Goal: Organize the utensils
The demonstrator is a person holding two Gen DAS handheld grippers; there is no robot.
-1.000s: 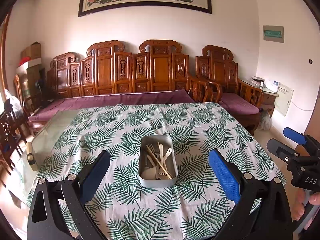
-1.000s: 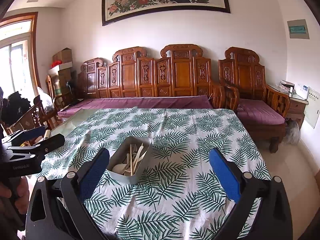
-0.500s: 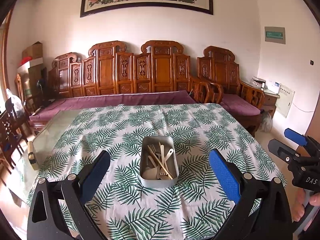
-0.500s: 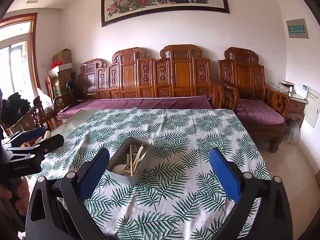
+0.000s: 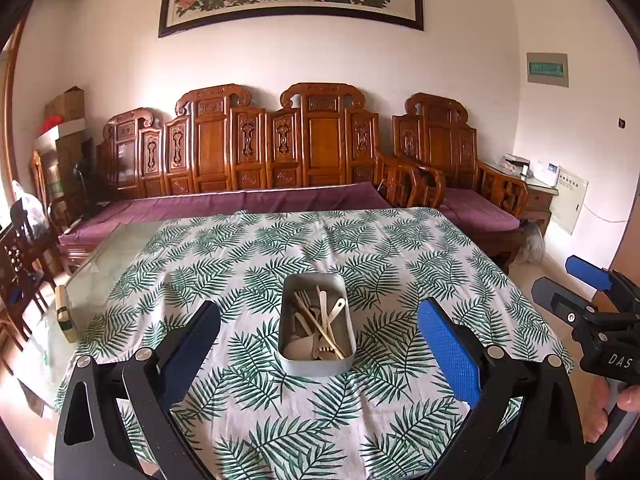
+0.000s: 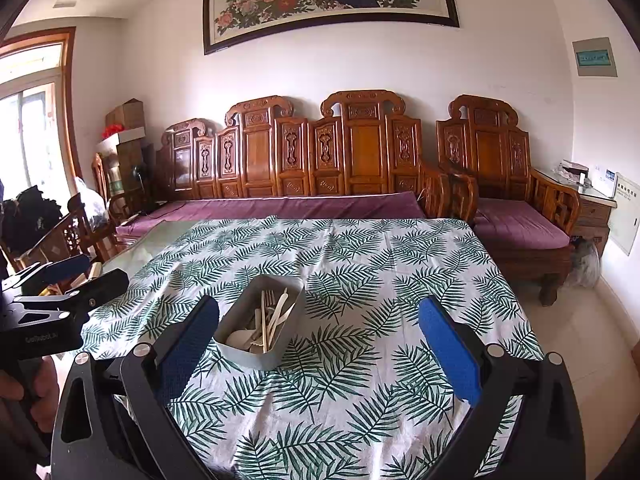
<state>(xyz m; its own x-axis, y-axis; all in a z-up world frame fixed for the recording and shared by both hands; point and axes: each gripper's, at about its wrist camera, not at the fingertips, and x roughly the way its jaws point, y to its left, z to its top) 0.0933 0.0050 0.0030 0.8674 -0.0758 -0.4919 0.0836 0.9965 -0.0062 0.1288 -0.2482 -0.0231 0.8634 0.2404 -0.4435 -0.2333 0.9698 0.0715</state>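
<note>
A grey rectangular tin point(image 5: 318, 362) point(image 6: 256, 356) stands on the leaf-print tablecloth point(image 5: 360, 248) near the table's front edge. Several pale wooden utensils point(image 5: 320, 324) point(image 6: 268, 322) lie jumbled inside it: chopsticks, a fork, spoons. My left gripper point(image 5: 318, 340) is open, its blue pads wide apart, held above the near edge with the tin centred between them. My right gripper point(image 6: 318, 340) is open too, with the tin just ahead of its left finger point(image 6: 192, 340). Neither holds anything. Each gripper shows at the other view's edge, with a hand on its handle.
A carved wooden bench with purple cushions point(image 5: 248, 204) runs behind the table, and a matching armchair point(image 6: 516, 216) stands at the back right. Bare glass tabletop point(image 5: 116, 248) shows at the left, with a small block point(image 5: 64, 316) on its edge. Dark chairs crowd the far left.
Both views have shifted very slightly, as if the grippers rose or drew back a touch. The tin and utensils have not moved. Both grippers stay open.
</note>
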